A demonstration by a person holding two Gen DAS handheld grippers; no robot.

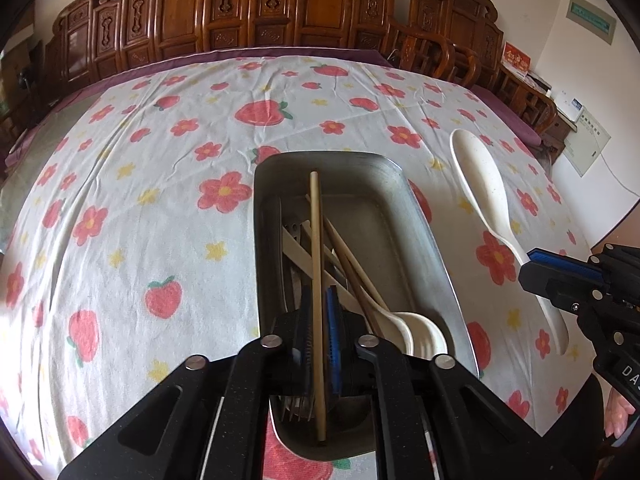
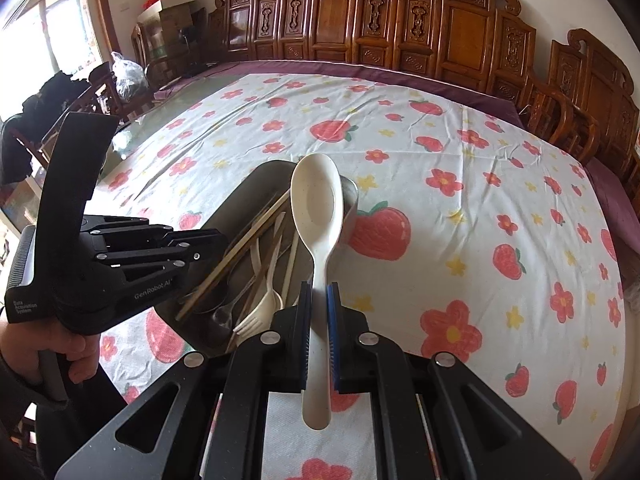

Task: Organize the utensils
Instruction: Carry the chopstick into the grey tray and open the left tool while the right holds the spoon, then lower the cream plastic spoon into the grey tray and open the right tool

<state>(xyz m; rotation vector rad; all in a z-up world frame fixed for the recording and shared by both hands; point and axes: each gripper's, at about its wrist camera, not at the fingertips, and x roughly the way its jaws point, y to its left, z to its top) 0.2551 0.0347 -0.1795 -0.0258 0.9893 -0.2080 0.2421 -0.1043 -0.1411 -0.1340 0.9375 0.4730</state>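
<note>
A metal tray (image 1: 416,240) sits on the flowered tablecloth and holds chopsticks, white spoons (image 1: 420,336) and forks. My left gripper (image 1: 320,328) is shut on a single wooden chopstick (image 1: 316,240) and holds it lengthwise over the tray. My right gripper (image 2: 319,316) is shut on the handle of a large white rice spoon (image 2: 318,204), held above the cloth to the right of the tray (image 2: 240,200). The rice spoon also shows in the left wrist view (image 1: 480,188), with the right gripper (image 1: 560,276) on its handle. The left gripper shows in the right wrist view (image 2: 208,244).
The table is covered by a white cloth with red flowers and strawberries (image 2: 460,208). Carved wooden chairs (image 2: 400,20) line the far edge. A paper napkin (image 2: 288,432) lies under my right gripper. Boxes and bags (image 2: 160,20) stand at the far left.
</note>
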